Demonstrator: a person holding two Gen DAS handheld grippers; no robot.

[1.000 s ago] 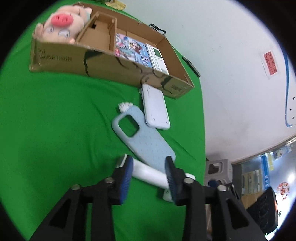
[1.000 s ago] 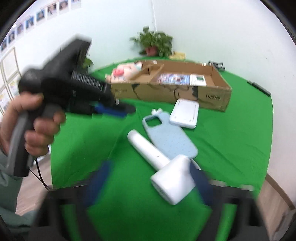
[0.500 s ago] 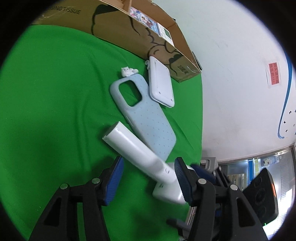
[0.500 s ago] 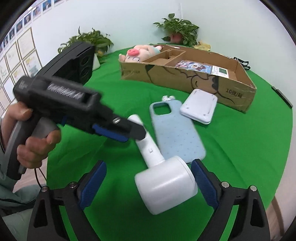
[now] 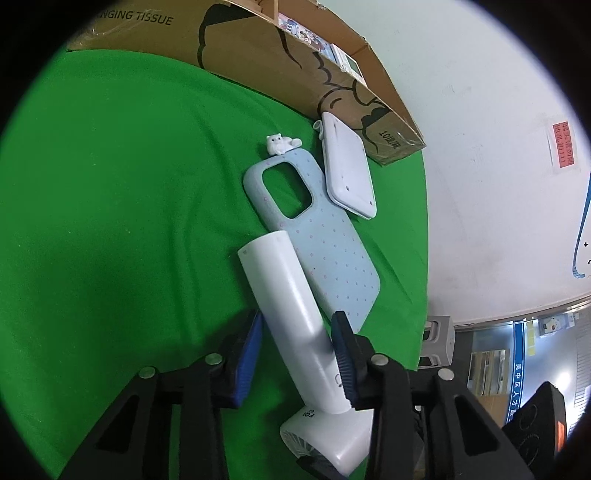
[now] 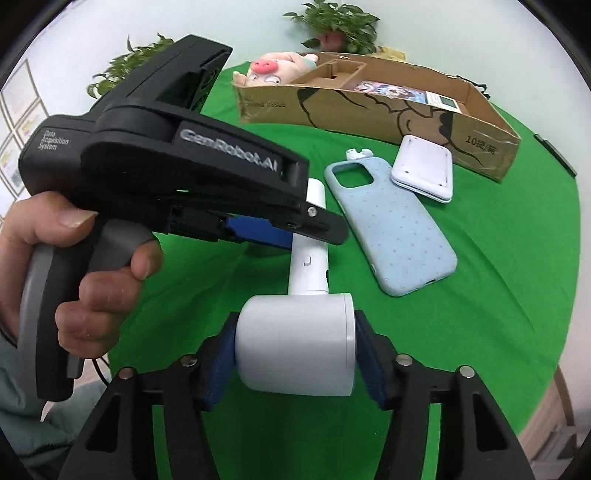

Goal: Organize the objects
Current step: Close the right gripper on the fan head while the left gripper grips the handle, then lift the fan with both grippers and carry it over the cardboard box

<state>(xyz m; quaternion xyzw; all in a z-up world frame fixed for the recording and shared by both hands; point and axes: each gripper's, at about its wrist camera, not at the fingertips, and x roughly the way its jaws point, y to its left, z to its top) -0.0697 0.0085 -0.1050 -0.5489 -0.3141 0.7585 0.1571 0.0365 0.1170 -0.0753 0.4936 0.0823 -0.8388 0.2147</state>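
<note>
The work surface is a round table (image 6: 498,332) covered with a smooth, faintly creased green cloth, set against a plain white wall (image 5: 480,147); a red notice (image 5: 564,149) hangs on that wall, and two leafy potted plants (image 6: 334,24) stand beyond the table's far edge at twelve o'clock in the right wrist view. A long, shallow cardboard box (image 6: 369,107), brown with black line drawings printed on its side, lies across the far part of the table; it holds a pink plush pig (image 6: 273,70) at its left end, cardboard dividers and printed cards. Just in front of the box, at two o'clock from the table's centre, rests a flat white rectangular device (image 6: 423,168) with rounded corners, its edge overlapping a pale blue phone case (image 6: 395,229) of matt, dotted rubber with a small white cat figure (image 5: 280,143) at its top. The white handheld fan (image 6: 295,347), smooth hard plastic with a cylindrical head and a tubular handle, lies on the cloth at six o'clock, beside the case. The right gripper (image 6: 295,354) has blue ribbed pads pressing both flat ends of the fan's head, its jaws closing. The left gripper (image 5: 295,354), black plastic and held in a hand (image 6: 74,280), straddles the fan's handle, jaws closing, the right pad touching the handle and the left pad just clear of it.
</note>
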